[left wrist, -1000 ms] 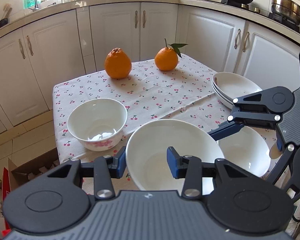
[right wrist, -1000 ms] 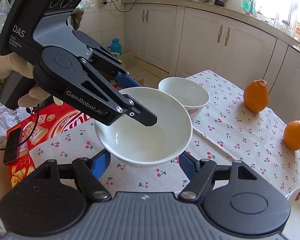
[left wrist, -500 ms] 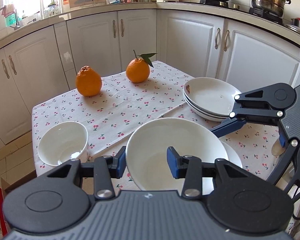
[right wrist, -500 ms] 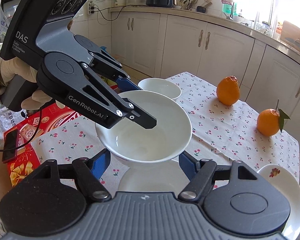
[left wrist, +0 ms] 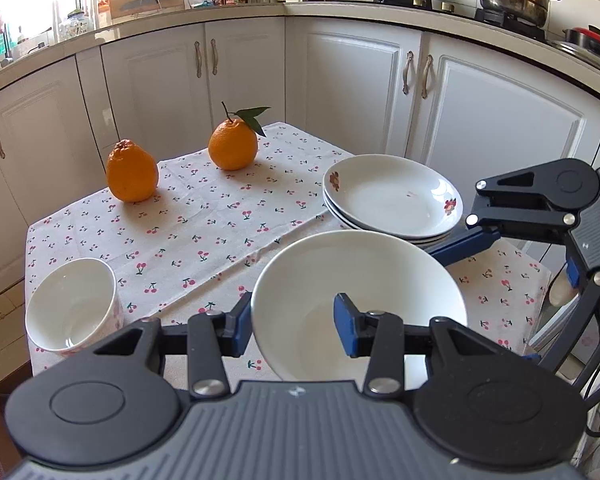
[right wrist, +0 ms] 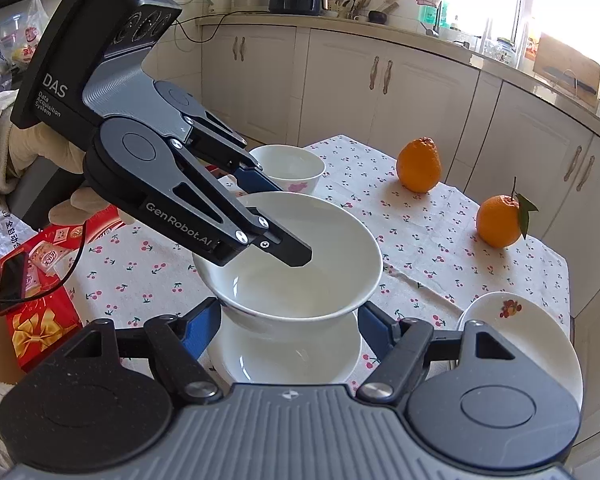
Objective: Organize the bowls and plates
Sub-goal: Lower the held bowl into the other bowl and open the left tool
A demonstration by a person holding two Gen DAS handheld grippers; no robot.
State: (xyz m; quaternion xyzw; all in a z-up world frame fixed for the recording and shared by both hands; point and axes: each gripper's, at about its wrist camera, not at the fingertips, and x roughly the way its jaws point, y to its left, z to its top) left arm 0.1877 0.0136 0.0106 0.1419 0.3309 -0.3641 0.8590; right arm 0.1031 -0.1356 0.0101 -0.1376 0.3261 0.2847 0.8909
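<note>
Both tongs meet at one bowl (left wrist: 358, 280). Left tongs (left wrist: 294, 318) are clamped narrow on its rim at 9 o'clock, one finger inside, one outside, holding it clear of the cloth (left wrist: 204, 216). Right tongs (right wrist: 290, 320) stand half wide, fingers flanking its base; whether they press on it, I cannot tell. Directly beneath sits a second bowl (right wrist: 284, 360). Stacked plates (left wrist: 392, 196) lie just past its rim at 1 o'clock; a small bowl (left wrist: 72, 308) sits near the table edge at 9. Open cloth stretches toward two oranges (left wrist: 132, 172) at 11 and 12.
</note>
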